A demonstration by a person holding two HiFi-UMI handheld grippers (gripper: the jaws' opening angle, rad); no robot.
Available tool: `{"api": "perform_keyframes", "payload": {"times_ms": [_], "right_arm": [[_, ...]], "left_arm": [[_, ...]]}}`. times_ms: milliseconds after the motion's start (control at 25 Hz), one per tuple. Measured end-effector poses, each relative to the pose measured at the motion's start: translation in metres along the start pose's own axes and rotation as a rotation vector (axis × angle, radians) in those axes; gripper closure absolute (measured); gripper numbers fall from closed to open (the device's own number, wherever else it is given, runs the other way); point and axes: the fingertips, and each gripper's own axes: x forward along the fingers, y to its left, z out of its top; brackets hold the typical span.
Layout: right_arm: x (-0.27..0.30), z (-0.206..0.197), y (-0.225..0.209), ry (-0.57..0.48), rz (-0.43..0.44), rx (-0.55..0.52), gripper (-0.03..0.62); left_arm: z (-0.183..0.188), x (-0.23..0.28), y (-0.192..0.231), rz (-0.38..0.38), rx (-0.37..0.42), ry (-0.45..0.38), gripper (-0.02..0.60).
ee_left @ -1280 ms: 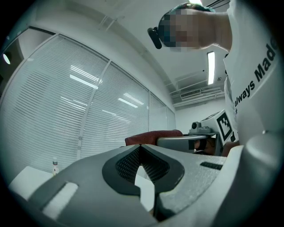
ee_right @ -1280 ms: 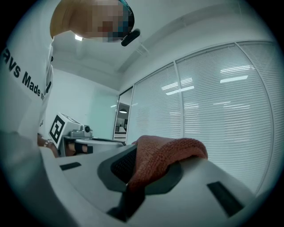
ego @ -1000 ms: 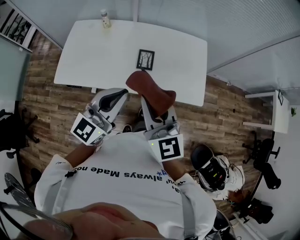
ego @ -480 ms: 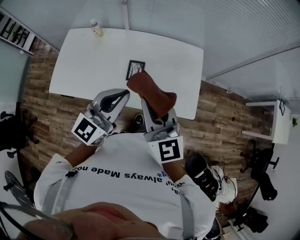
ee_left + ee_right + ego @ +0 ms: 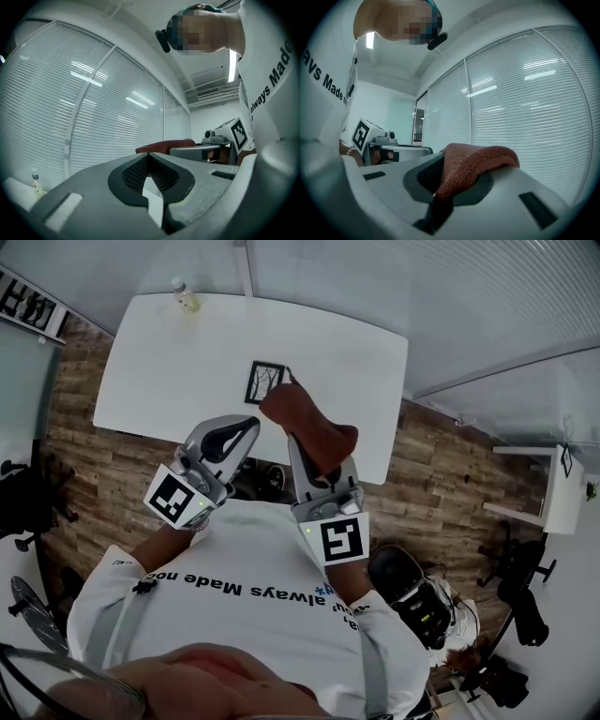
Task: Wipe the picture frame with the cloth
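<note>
Cloth (image 5: 305, 418) in right hand-held gripper (image 5: 317, 465), now right of picture frame (image 5: 265, 382).

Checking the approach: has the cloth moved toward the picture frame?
Yes. Against the picture frame, the cloth has shifted up and right in the head view, now reaching its lower right corner.

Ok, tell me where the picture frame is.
In the head view, the picture frame sits on the white table, just beyond and left of the cloth.
</note>
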Motion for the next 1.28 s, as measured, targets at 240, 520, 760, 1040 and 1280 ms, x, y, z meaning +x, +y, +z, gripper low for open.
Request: {"api": "perform_keyframes", "payload": {"times_ms": [240,520,760,1040,1280], "right_arm": [[0.028,0.003,0.003,-0.007,0.004,-0.01,0.563],[0.085,0.013,0.007,-0.004,0.022,-0.027,0.563],[0.14,0.017,0.025,-0.01,0.03,-0.043,0.563],[0.188,0.013,0.026,0.015,-0.001,-0.042,0.563],[0.178,0.01,0.017,0.027,-0.018,-0.047,0.563]], "left_arm": [[-0.002,-0.003,0.026,0.008,-0.003,0.002,0.58],[0.01,-0.009,0.08,0.022,0.002,-0.02,0.58],[0.011,-0.027,0.134,0.026,-0.002,-0.03,0.58],[0.006,-0.024,0.181,-0.001,-0.055,-0.008,0.58],[0.001,-0.016,0.172,-0.032,-0.025,-0.009,0.58]]}}
